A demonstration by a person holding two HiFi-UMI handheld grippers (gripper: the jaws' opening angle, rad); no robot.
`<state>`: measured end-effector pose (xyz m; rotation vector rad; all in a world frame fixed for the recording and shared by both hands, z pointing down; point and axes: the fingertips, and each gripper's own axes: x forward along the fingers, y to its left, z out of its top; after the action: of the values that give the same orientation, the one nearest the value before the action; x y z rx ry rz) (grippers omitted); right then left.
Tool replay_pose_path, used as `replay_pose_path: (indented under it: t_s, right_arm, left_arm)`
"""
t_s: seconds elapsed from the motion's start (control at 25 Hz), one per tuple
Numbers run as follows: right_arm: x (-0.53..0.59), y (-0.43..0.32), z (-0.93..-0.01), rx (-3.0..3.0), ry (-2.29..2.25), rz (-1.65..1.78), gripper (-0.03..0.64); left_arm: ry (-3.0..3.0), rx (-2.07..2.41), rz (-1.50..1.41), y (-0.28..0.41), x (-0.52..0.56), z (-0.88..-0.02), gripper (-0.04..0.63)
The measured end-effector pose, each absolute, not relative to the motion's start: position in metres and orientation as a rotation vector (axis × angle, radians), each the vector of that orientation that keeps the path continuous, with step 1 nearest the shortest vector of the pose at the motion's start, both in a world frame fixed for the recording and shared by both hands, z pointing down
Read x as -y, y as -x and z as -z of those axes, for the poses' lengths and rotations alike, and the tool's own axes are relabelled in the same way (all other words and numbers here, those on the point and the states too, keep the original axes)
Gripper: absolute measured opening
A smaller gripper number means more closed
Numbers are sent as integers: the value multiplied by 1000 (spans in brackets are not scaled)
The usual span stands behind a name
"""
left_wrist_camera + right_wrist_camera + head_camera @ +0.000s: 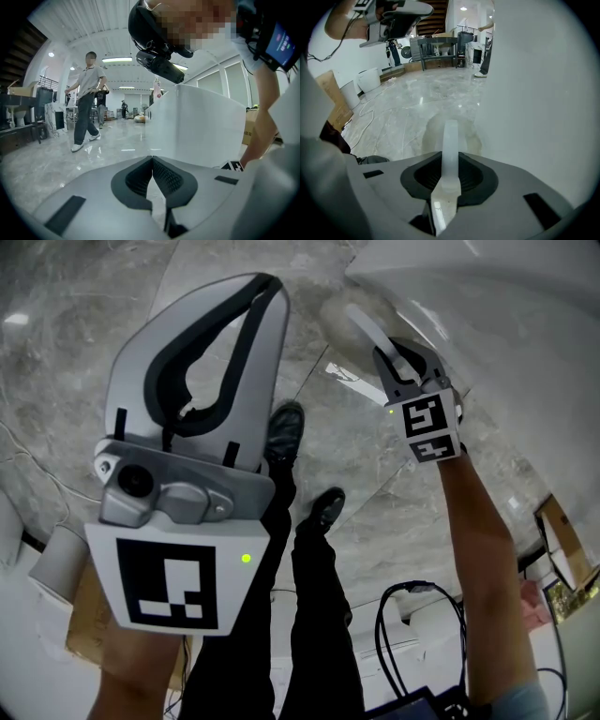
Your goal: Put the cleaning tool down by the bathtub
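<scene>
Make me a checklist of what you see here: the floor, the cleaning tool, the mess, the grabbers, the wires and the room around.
Surface: glossy grey marble floor.
Job's things: translucent white plastic cleaning tool, its handle in the right gripper and its round pale head low beside the smooth white bathtub.
Clutter: brown cardboard sheet; white round bin.
Grippers: left gripper shut and empty; right gripper shut on the tool's handle.
Cables: black cables; thin white cord on the floor.
Surroundings: person walking; dark table.
</scene>
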<state>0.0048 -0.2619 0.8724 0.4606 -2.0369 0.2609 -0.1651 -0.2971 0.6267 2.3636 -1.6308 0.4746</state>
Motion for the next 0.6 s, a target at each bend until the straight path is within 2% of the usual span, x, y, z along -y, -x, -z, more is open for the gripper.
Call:
replay_pose_path:
  t_s: [0.6]
  right_arm:
    - [266, -2, -877, 2025, -472, -220, 114]
  left_arm:
    - [-2364, 1640, -455, 165, 296, -622, 15]
